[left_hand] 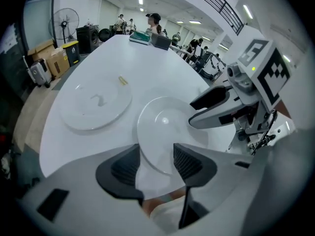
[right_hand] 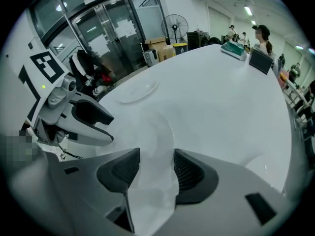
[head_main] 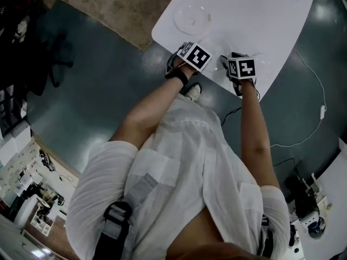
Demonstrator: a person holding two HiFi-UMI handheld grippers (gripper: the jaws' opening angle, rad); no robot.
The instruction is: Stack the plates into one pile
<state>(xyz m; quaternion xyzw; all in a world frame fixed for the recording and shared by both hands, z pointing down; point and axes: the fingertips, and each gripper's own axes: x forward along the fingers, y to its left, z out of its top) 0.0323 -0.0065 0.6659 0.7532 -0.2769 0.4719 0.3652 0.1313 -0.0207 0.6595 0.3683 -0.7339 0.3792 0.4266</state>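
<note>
Showing two plates lying apart on the white oval tabletop (head_main: 260, 15), with nothing stacked yet. Picturing the large, flat, round white plate (left_hand: 96, 104) resting farther up the table, close beside a small tan scrap (left_hand: 123, 80). Picturing the smaller, round, glossy white plate (left_hand: 165, 127) sitting flat near the table's near edge, just beside the large one, with a narrow strip of table showing between them.

Holding the left gripper (left_hand: 156, 163) steeply downward with its jaws standing wide, bracketing the near rim of the smaller plate without pressing on it, and so gripping nothing. Holding the right gripper (right_hand: 155, 168) alongside, likewise wide and empty, with what is probably the same plate's rim lying pale and washed out just ahead of its jaws. Placing both grippers side by side over the table's near edge in the head view, and covering the smaller plate there.

Judging the task as barely begun, with every step still remaining: closing on the smaller plate's rim, lifting it, carrying it across to the large plate and setting it down centred on top. Counting only these two plates in view, and so expecting a single transfer to be completing the pile.
</note>
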